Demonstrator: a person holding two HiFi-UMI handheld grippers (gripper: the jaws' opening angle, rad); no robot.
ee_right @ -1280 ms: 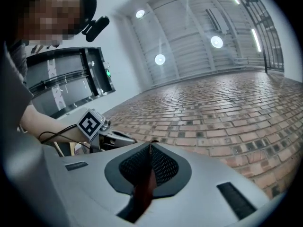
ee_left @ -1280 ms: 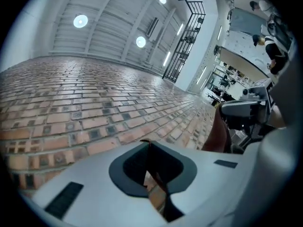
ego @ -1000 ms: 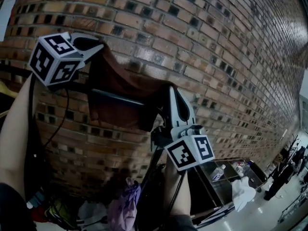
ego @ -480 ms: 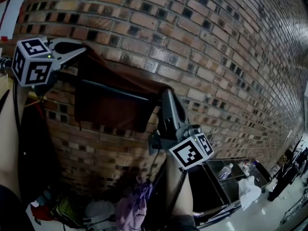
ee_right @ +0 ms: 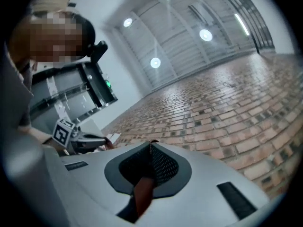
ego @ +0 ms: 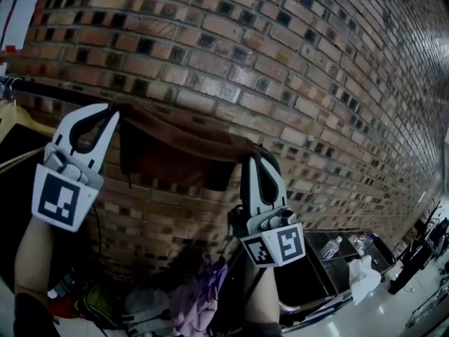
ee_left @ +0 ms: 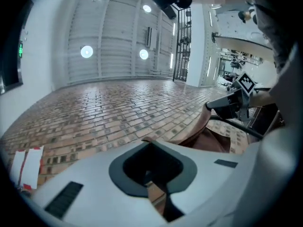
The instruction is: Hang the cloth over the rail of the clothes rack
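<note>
A brown cloth (ego: 175, 149) is stretched in front of the brick wall between my two grippers. My left gripper (ego: 112, 112) is shut on its left top corner, jaws pointing up and to the right. On the other top corner my right gripper (ego: 254, 153) is shut, jaws pointing straight up. The dark rail (ego: 49, 91) runs in from the left and meets the cloth's top edge; I cannot tell if the cloth lies over it. In the left gripper view the cloth (ee_left: 208, 136) runs from the left gripper (ee_left: 149, 143) toward the rail (ee_left: 236, 126). A brown strip (ee_right: 143, 193) shows inside the right gripper (ee_right: 151, 143).
A wooden hanger (ego: 17, 118) hangs on the rail at far left. The brick wall (ego: 280, 62) is close behind. Below lie heaped clothes (ego: 189, 300). A metal cart (ego: 330, 258) with a bottle stands at lower right, and a person (ego: 414, 258) beyond it.
The left gripper has swung so that its marker cube now sits below its jaws. The cloth stays taut between both grippers, and its top edge is now level with the rail.
</note>
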